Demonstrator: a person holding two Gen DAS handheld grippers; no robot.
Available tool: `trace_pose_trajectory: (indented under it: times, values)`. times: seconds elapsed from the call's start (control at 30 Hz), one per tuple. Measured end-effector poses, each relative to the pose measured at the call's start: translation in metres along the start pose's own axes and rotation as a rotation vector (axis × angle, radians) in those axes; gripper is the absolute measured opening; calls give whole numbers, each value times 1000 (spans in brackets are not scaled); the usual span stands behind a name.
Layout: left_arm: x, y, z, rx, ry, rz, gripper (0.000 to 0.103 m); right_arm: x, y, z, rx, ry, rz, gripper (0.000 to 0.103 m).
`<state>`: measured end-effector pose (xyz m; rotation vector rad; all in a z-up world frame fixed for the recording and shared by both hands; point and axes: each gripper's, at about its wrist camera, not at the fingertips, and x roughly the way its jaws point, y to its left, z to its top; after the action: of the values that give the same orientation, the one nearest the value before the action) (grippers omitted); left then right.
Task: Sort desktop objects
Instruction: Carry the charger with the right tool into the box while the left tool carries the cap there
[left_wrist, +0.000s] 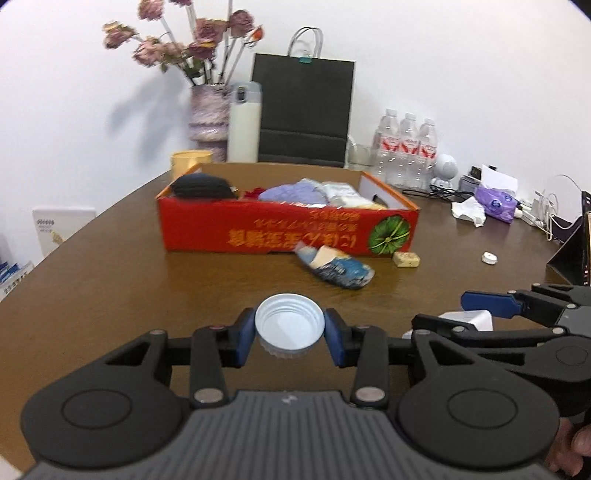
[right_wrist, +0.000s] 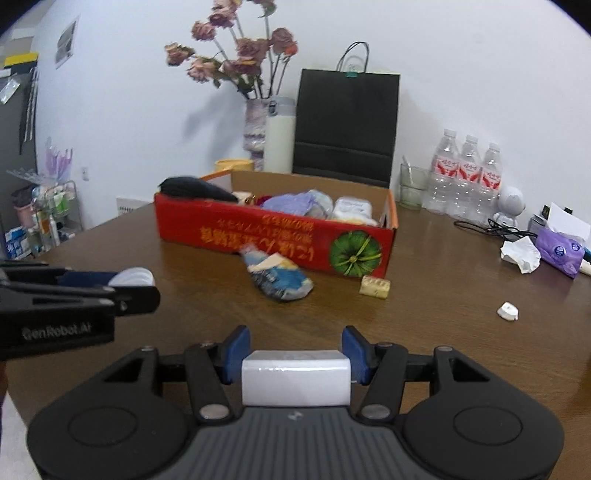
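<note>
Left wrist view: the left hand-held gripper (left_wrist: 290, 334) is partly closed, its blue pads pressed on either side of a round white plastic screw cap (left_wrist: 290, 328), open side up, held clear above the brown wooden desk (left_wrist: 110, 280). Just to its right, the right hand-held gripper (left_wrist: 467, 315) reaches in from the edge of that picture. In the right wrist view, that right hand-held gripper (right_wrist: 295, 354) clamps a white glossy rectangular block (right_wrist: 295, 382) across its width, with the jaws about half open.

Ahead of both, bare desk runs up to a crumpled blue-and-white snack wrapper (right_wrist: 277, 277), which lies right against the front wall of a long red open-topped cardboard box (right_wrist: 273, 240) with gold lettering. The box sits mid-desk, already loaded with a black pouch (right_wrist: 195, 188), a lilac cloth (right_wrist: 291, 203) and pale packets. A small tan wrapped cube (right_wrist: 375, 286) rests just beside the box's front right corner, and a small white cap-like piece (right_wrist: 508, 311) lies well apart to the right, on open wood.

Behind the box stand a vase of dried roses (right_wrist: 255, 125), a white flask (right_wrist: 279, 142), a black paper bag (right_wrist: 347, 125) and three water bottles (right_wrist: 469, 177). The desk's left edge curves away to the floor.
</note>
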<state>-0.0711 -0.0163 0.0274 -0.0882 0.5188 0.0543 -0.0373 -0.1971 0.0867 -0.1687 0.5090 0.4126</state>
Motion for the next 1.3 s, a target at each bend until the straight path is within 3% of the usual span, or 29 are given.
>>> trace_pose_trajectory:
  times: [0.2, 0.4, 0.47, 0.53, 0.73, 0.83, 1.03, 1.2, 1.3]
  values:
    - [1, 10, -10, -11, 19, 6, 41, -2, 8, -16, -36, 31, -45, 55]
    - [7, 11, -16, -17, 43, 3, 41, 2, 12, -31, -45, 62, -43, 67]
    - [9, 10, -17, -15, 48, 2, 41, 8, 8, -30, -26, 62, -34, 65]
    - [12, 10, -17, -12, 48, 2, 41, 13, 2, -28, 10, 60, -29, 55]
    - [13, 11, -15, -13, 42, 4, 41, 12, 3, -25, 17, 54, -51, 55]
    - [9, 12, -8, -19, 14, 1, 41, 1, 4, -14, -6, 0, -66, 55]
    - [-3, 16, 35, -19, -105, -3, 41, -9, -4, 32, -15, -104, -60, 55]
    - [-1, 28, 100, -19, -218, 11, 41, -5, -20, 93, 22, -209, -72, 55]
    - [17, 36, 146, -20, -226, -15, 41, 10, -36, 136, 39, -249, -78, 55]
